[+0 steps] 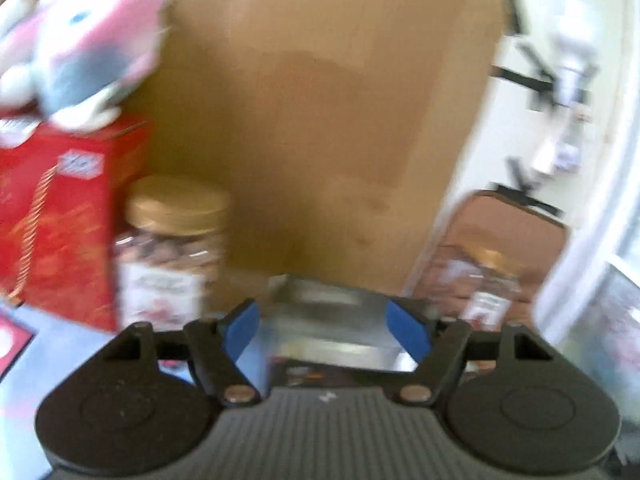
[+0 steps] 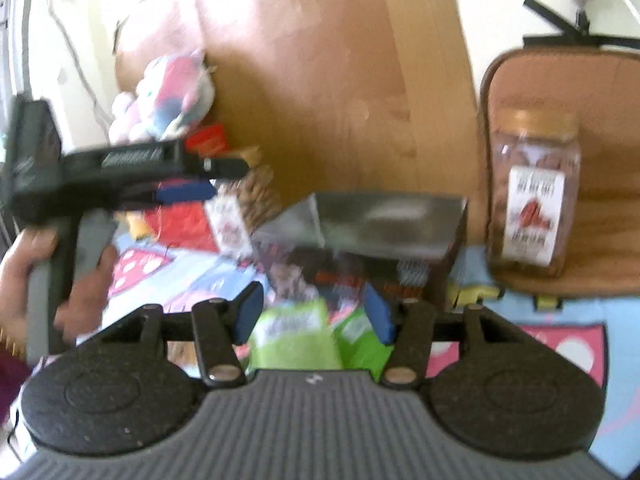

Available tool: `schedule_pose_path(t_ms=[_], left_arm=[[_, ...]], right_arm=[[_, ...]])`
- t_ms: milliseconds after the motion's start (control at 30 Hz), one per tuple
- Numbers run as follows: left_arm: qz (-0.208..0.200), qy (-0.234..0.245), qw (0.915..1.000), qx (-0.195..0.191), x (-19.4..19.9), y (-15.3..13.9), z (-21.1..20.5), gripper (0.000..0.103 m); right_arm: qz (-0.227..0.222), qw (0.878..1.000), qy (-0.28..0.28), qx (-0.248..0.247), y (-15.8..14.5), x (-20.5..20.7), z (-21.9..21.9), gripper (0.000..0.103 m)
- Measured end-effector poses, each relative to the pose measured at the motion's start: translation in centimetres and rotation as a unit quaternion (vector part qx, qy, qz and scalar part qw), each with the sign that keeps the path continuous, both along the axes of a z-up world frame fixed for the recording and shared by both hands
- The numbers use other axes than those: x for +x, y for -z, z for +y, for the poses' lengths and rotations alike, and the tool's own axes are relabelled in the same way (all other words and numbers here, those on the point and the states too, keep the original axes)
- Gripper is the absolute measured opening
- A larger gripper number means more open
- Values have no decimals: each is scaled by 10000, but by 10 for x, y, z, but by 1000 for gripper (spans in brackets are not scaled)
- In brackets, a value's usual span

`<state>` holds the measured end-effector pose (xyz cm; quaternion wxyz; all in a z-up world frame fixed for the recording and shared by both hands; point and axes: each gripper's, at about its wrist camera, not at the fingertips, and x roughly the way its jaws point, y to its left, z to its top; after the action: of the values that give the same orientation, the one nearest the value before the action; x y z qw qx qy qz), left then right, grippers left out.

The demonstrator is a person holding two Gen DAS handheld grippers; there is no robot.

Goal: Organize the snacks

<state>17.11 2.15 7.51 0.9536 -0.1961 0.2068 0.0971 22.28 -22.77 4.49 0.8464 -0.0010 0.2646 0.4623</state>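
Observation:
My left gripper (image 1: 326,330) is open, its blue pads on either side of an opened dark snack box with silver flaps (image 1: 320,304). The box also shows in the right wrist view (image 2: 384,232), standing on the mat by the wooden board. My right gripper (image 2: 314,314) is shut on a green snack packet (image 2: 296,338), held just in front of the box. A nut jar with a gold lid (image 1: 172,248) stands left of the box. A second nut jar (image 2: 532,192) stands to its right. The left gripper (image 2: 188,192) shows from the side, held in a hand.
A red gift box (image 1: 60,216) stands at the left with a plush toy (image 1: 80,48) on top. A wooden board (image 1: 320,120) leans behind the snacks. A brown cushion (image 2: 600,160) sits behind the right jar. A patterned mat (image 2: 560,344) covers the surface.

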Motion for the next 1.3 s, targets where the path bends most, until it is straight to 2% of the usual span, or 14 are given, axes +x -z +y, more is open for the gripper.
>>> schedule_pose_path(t_ms=[67,133,200,367,467,500,600,667,767,867,1067,1133,1200,1300], left_arm=[[196,-193,9991,-314,3,10,21,72],[401,-323,9980,-380,9,21,28,72],[536,-302,9973,-396,15,32,30,72],[723,-214,9938,-813,41,47,30,71],[1030,-206,9923,-653,58,49,23,60],[1141,-181,9919,-526,64,50,19,52],[1410,-178,9898,-92,73,53,8,41],[1441,-191,9893,-143,74,52,7,31],[1524,-297,9876,-238,71,50,4,29],[1589,-227,9868,-194,69,46,-4,29],[1558,-170,9872,-308,59,45,-3,29],[1516,-159,9880,-228,51,36,-3,29],[1270,-98,9918,-125,35,21,-1,30],[759,90,9967,-289,-13,3,12,34]], right_arm=[[-133,9998,72,-134,7,-3,2,58],[-95,9991,380,-131,10,6,-3,58],[220,9972,706,-123,12,24,-8,58],[202,9927,1050,-554,16,50,1,53],[235,9936,986,-492,14,55,2,53],[241,9944,941,-408,11,55,1,53],[420,9947,941,-10,3,61,-6,53],[538,9932,1026,153,0,71,-7,53],[710,9898,1234,104,0,91,1,53],[899,9870,1303,-272,5,107,14,40],[729,9875,1311,-492,5,104,19,41],[672,9886,1255,-499,4,99,17,42],[535,9895,1322,-225,-7,89,6,42],[293,9922,1191,242,-23,64,-16,42]])
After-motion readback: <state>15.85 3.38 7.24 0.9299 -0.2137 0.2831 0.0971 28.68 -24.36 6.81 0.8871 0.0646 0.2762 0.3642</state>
